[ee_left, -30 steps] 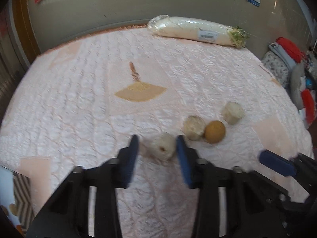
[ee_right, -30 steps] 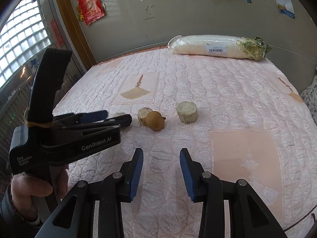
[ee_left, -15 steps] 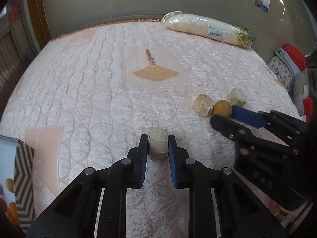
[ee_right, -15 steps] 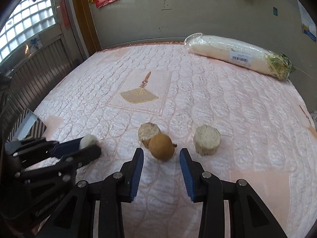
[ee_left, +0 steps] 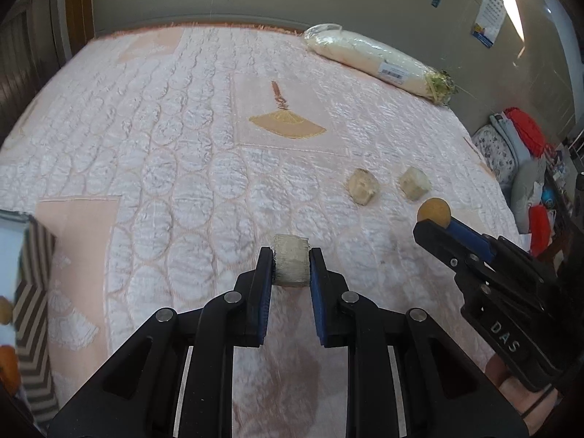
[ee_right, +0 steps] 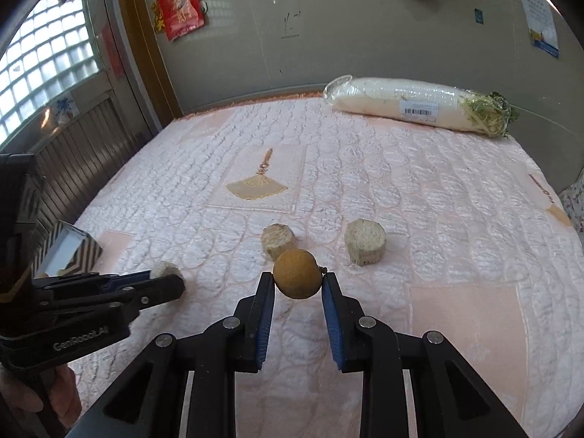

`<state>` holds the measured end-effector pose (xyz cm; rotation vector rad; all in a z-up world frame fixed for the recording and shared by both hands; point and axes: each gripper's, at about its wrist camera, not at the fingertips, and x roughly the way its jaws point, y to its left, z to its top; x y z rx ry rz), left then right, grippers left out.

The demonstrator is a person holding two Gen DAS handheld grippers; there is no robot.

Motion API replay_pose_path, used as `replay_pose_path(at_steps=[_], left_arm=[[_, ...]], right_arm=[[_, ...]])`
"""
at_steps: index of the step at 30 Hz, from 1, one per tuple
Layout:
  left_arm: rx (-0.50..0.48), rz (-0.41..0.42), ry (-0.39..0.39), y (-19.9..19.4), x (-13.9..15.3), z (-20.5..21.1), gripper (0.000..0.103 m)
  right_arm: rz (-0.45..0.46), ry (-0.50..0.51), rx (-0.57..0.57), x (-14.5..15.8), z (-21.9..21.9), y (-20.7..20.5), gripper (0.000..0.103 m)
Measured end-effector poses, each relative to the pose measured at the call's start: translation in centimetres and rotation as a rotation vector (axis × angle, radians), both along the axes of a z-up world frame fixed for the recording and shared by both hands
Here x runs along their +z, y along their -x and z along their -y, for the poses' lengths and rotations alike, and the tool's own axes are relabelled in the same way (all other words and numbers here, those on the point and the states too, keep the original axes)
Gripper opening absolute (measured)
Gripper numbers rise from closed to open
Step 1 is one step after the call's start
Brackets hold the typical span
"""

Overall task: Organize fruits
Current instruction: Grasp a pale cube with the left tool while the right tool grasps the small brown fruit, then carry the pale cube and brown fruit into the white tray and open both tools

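On the pink quilted bed cover [ee_left: 164,138] my left gripper [ee_left: 291,252] is shut on a pale, rough cylindrical chunk [ee_left: 291,264], its blue pads pressing both sides. The right wrist view shows the same left gripper [ee_right: 171,284] and chunk [ee_right: 164,269] at lower left. My right gripper [ee_right: 297,277] has a round brown fruit [ee_right: 297,272] between its jaws, which are closing, and both pads touch it. In the left wrist view the right gripper [ee_left: 430,224] has that fruit [ee_left: 433,210] at its tip. Two more pale chunks [ee_right: 278,239] [ee_right: 365,242] lie just beyond.
A long white radish in plastic wrap [ee_right: 412,107] lies at the far edge by the wall. A box with a zigzag pattern [ee_right: 69,252] sits at the bed's left edge. Clothes and bags [ee_left: 522,146] are piled past the right edge.
My left gripper closed on the pale chunk and carried it left, away from the group. My right gripper moved up to the brown fruit and narrowed around it.
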<state>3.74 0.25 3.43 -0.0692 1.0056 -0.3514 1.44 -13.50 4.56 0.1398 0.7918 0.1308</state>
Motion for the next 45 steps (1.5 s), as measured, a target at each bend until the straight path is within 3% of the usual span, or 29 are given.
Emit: replay_pose_path(at_steps=[10, 17, 24, 45], left_arm=[[0.034, 0.126, -0.122, 5.8, 1.8, -1.3, 0.019], [0.082, 0.184, -0.162, 8.6, 2.6, -4.0, 0.019], [0.118, 0.218, -0.167, 10.2, 3.3, -6.3, 0.019], [0.265, 0.271, -0.197, 12.6, 4.3, -14.0, 0.019]], right_arm=[[0.004, -0.026, -0.021, 0.3, -2.0, 4.3, 0.026], [0.051, -0.016, 0.006, 2.0, -5.2, 7.8, 0.026], [0.085, 0.014, 0.044, 3.6, -8.1, 9.7, 0.026], [0.074, 0.06, 0.207, 3.6, -16.2, 9.8, 0.026]])
